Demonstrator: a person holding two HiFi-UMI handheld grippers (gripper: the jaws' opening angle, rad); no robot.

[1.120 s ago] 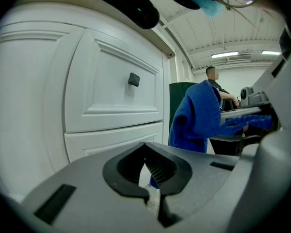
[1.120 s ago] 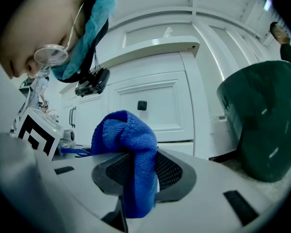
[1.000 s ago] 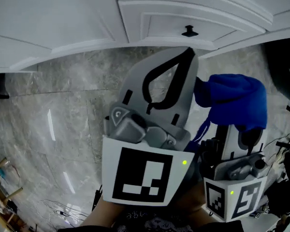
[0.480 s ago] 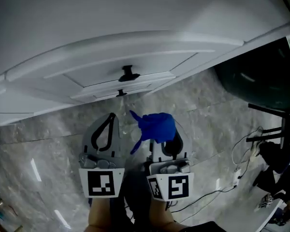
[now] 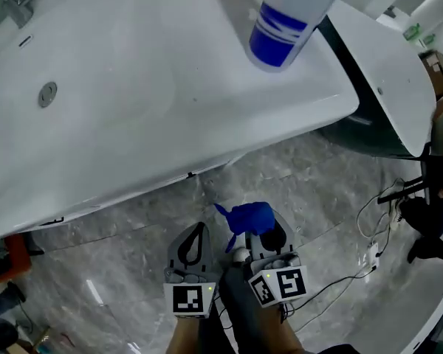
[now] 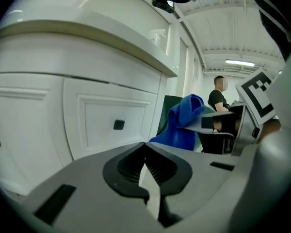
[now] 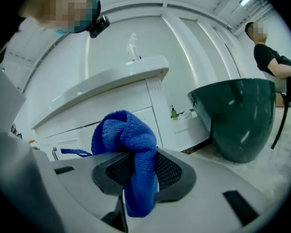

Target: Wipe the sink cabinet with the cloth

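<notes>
The right tool (image 7: 136, 165) has its dark ribbed pads closed on a blue cloth (image 7: 123, 132), which bunches up above the jaws and hangs down between them. A loose blue strand trails off to the left. Beyond stands the white sink cabinet (image 7: 114, 118) with panelled doors, its basin rim overhanging and a faucet (image 7: 132, 47) on top. To the right a dark green tub (image 7: 237, 118) rests on the pale floor (image 7: 281, 178). A small green bottle (image 7: 174, 113) stands between cabinet and tub. A person (image 7: 274, 64) in dark clothing is at the right edge.

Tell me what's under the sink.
A white cabinet with panelled doors and a dark knob, seen from the left gripper view. From the head view the sink overhangs and covers it; shut doors hide its inside.
</notes>
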